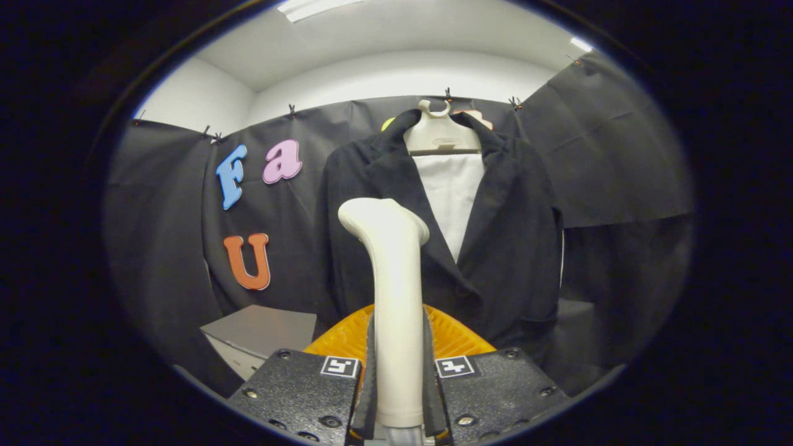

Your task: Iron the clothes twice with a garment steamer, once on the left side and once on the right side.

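Observation:
My gripper [398,365] is shut on the handle of a cream garment steamer [393,279], which stands upright between the fingers with its head bent toward the left at the top. Beyond it hangs a black jacket [508,241] on a pale hanger [441,133], its lapels open over a white inner panel [452,192]. The steamer head is level with the jacket's chest, on the side of its left lapel; whether it touches the cloth I cannot tell.
An orange ribbed object [455,337] sits just behind the fingers, below the jacket's hem. A grey box-like surface [260,331] lies low to the left. Black cloth walls close in on all sides.

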Tool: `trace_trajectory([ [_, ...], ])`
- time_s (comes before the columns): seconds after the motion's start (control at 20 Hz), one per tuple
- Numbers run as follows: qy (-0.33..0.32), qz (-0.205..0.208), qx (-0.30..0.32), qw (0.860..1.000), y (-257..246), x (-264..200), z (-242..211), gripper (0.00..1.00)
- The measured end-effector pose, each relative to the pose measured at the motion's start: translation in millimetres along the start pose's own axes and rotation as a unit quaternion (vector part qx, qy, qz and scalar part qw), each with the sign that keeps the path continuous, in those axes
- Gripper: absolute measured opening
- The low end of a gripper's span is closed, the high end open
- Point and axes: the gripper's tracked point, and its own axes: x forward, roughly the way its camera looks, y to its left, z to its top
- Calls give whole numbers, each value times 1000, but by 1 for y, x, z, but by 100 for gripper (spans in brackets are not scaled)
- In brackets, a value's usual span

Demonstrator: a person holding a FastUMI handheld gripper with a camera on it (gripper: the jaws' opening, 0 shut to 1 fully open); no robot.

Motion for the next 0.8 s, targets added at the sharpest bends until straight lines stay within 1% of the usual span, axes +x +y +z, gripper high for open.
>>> trace_trajectory([
  [0.3,29,-15,-3,999,-12,-9,-41,32],
  [0.55,90,-16,-6,996,-18,-21,-94,32],
  [0.65,100,-23,-11,995,-25,-24,-106,32],
  [0.8,123,-19,-12,992,-31,-34,-130,32],
])
